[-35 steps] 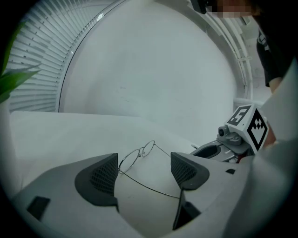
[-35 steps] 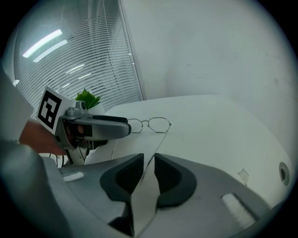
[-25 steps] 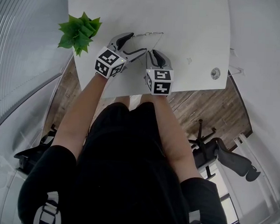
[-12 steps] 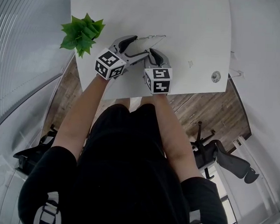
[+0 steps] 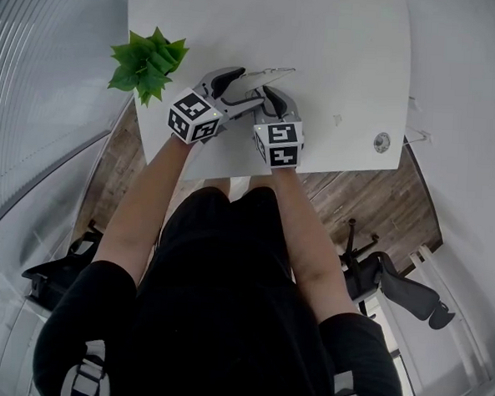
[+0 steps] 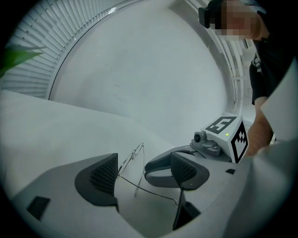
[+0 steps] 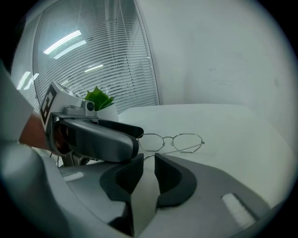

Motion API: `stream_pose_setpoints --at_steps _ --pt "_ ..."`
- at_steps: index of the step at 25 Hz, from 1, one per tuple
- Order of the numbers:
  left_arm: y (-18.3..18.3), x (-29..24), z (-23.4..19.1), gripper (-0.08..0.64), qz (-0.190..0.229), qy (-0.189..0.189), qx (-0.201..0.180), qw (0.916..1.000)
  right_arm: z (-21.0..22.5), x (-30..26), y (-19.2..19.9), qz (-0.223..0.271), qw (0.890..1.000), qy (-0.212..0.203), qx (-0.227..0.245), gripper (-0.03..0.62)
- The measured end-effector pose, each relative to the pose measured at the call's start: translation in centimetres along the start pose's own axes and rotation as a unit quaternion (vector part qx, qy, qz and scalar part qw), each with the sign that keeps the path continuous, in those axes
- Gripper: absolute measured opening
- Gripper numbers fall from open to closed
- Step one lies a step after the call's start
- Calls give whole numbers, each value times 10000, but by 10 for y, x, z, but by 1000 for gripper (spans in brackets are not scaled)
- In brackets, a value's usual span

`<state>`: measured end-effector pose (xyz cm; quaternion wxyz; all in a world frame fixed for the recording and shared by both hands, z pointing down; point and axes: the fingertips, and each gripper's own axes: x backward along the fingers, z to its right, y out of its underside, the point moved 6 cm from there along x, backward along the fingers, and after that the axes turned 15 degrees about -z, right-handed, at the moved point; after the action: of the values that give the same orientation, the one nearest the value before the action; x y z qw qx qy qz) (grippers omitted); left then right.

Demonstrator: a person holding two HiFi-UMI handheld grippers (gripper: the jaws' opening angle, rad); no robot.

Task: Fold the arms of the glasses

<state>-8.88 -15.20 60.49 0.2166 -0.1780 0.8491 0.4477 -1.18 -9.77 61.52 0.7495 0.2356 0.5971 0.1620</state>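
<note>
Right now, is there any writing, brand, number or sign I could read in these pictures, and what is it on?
No readable word, brand or number anywhere.
The cube on the left gripper and the cube on the right gripper: black-and-white square patterns, not letters.
A pale mark on the person's dark shirt: too blurred to read.
</note>
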Motion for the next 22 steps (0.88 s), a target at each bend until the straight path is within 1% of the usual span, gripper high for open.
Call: stream_pose_setpoints --at_steps 7,17,20,22 --pt "-1 -1 -2 340 -13 -15 20 10000 -1 -8 -4 104 9994 -57 321 101" --pt "-1 -1 -4 339 -26 -105 77 9999 -1 -15 -1 116 9986 -133 490 120" --pt "0 3 -5 339 -41 -179 88 9998 0 -12 1 114 9986 -130 502 141" --pt "2 6 -4 340 -80 -262 95 9996 2 -5 1 131 9986 -149 486 144"
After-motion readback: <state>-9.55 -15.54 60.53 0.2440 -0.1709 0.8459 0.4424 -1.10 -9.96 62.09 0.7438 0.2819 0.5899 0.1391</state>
